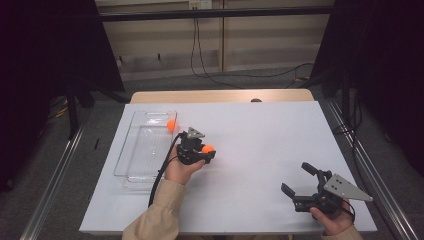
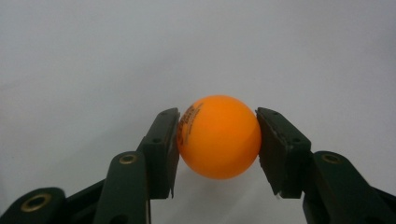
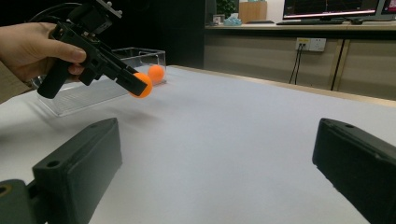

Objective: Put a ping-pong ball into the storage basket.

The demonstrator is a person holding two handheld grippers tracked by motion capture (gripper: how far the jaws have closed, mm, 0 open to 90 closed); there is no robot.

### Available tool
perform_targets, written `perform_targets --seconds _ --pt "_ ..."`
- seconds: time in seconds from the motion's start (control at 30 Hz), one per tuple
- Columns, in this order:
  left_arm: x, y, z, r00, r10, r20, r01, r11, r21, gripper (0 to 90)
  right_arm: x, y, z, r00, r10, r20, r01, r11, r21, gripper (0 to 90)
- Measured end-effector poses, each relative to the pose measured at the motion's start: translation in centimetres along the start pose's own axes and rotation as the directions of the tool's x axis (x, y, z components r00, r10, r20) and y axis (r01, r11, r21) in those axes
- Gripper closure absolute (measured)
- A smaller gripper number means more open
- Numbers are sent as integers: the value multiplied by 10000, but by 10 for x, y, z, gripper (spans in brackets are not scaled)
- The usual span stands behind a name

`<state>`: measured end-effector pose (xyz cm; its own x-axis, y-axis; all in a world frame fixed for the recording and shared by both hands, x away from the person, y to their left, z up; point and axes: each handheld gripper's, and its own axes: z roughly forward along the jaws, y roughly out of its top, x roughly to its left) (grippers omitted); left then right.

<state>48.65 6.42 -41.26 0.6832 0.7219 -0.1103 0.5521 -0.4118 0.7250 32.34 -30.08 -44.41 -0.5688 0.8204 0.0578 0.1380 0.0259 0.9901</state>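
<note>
My left gripper (image 1: pixel 206 150) is shut on an orange ball (image 2: pixel 218 136), both pads pressed against its sides. In the high view that held ball (image 1: pixel 208 148) hangs just above the white sheet, right of the clear tray (image 1: pixel 131 150). A second orange ball (image 1: pixel 171 125) lies in the tray's far right corner. From the right gripper view the left gripper (image 3: pixel 135 84) holds its ball (image 3: pixel 142 85) in the air, with the other ball (image 3: pixel 156 73) behind it. My right gripper (image 1: pixel 299 179) stands open low at the table's front right, nothing between its fingers.
A white sheet (image 1: pixel 260 150) covers the wooden table (image 1: pixel 220 96). Black frame posts stand at both sides, and cables run across the floor behind. A cable trails from the left gripper toward the front edge.
</note>
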Motion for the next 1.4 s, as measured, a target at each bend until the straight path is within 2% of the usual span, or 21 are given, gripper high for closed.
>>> perform_targets --seconds 0.07,0.2,0.23,0.3,0.33,0.4,0.5,0.53,0.6,0.63,0.7,0.83,0.87,0.9,0.97,1.03,1.07,1.17,1.23,1.4 --pt "0 -1 -2 9999 153 -34 -152 9999 56 511 0 0 0 10000 8 12 -8 10000 -6 11" --pt "1 -3 -3 9999 66 133 -66 10000 -9 511 0 0 0 10000 -34 -53 34 10000 52 11" --pt "2 -3 -3 9999 19 107 -19 10000 -31 511 0 0 0 10000 -34 -45 35 10000 50 11" --pt "3 -4 -5 9999 169 1 -169 9998 71 511 0 0 0 10000 -34 -38 34 10000 55 11" --pt "2 -4 -5 10000 8 -28 -8 10000 -79 511 1 0 0 10000 -5 -13 5 10000 29 11" --pt "3 -4 -7 9999 145 69 -145 9999 22 511 1 0 1 10000 -15 -13 15 10000 18 11" --pt "2 -5 -8 10000 -7 63 7 10000 -53 511 1 0 1 10000 -9 -38 9 10000 24 12" --pt "3 -5 -10 9999 145 14 -145 9999 70 511 1 0 1 10000 -9 -42 9 10000 22 11" --pt "3 -5 -11 9998 165 76 -165 9998 81 511 1 0 1 10000 -32 -14 32 10000 15 11" --pt "3 -5 -10 10000 2 81 -1 10000 -63 511 1 0 1 10000 -39 -20 39 10000 18 11" --pt "4 -5 -12 9999 114 107 -113 9999 -59 511 1 0 1 10000 29 6 -29 10000 -25 11" --pt "5 -6 -14 9999 -89 60 90 9998 -151 511 1 0 1 10000 -18 -4 18 10000 24 11" --pt "7 -6 -15 10000 81 56 -81 9999 -87 511 1 0 1 10000 1 -29 -1 10000 15 11" --pt "7 -6 -16 10000 40 71 -40 10000 -10 511 1 0 1 10000 42 -15 -42 10000 -9 11" --pt "6 -6 -16 9998 -148 109 150 9997 -184 511 1 0 1 10000 47 -11 -47 10000 -11 11" --pt "8 -6 -18 9999 45 135 -43 9999 -126 511 1 0 1 10000 -44 -4 44 10000 37 12" --pt "8 -6 -19 9997 -111 204 115 9997 -195 511 1 0 1 10000 -50 -41 50 10000 31 11" --pt "9 -6 -20 9996 -214 175 218 9994 -254 511 1 0 0 10000 -14 -28 14 10000 37 11" --pt "11 -6 -22 9998 -77 196 80 9999 -140 511 0 0 0 10000 -1 -15 1 10000 29 11" --pt "12 -6 -23 9994 -327 142 331 9989 -319 511 0 0 0 10000 -38 35 38 10000 22 11"
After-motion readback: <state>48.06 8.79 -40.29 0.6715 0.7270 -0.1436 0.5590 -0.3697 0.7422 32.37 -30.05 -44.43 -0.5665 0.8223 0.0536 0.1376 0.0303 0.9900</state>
